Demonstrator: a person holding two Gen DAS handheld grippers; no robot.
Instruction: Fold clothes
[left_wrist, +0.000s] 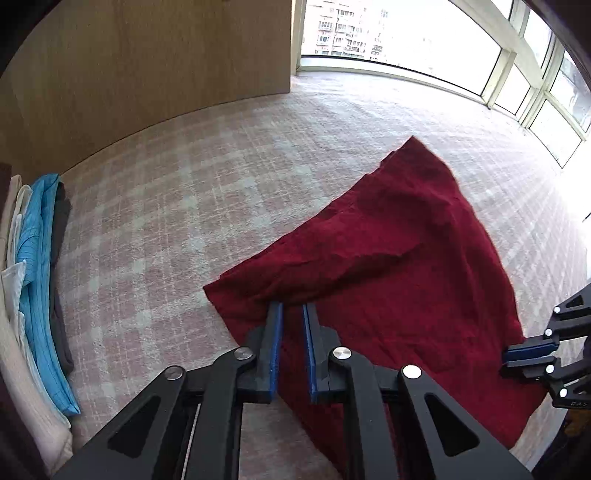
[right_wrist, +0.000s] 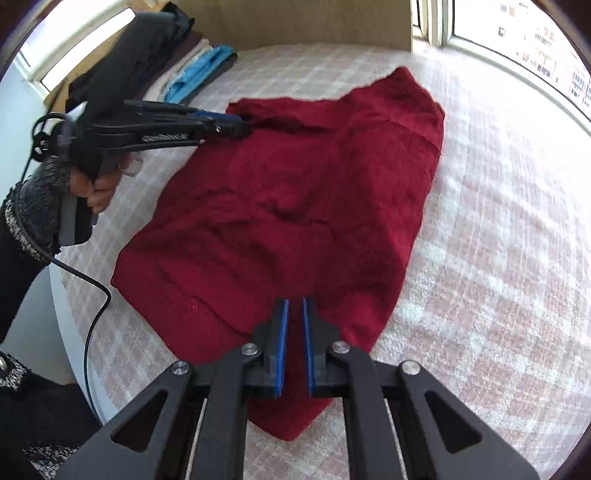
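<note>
Red sweater partly folded; left gripper pinches its edge, right gripper narrowly parted, grip unclear. Folded stack at 11 o'clock.

Both wrist views close, angled down — share red garment.

A sweater is lying on the bed. Folded clothes are sitting stacked behind it, against the headboard.

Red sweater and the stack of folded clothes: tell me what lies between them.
Only bare checked cover. The left wrist view shows nothing lying between the red sweater and the folded stack by the wooden board.
</note>
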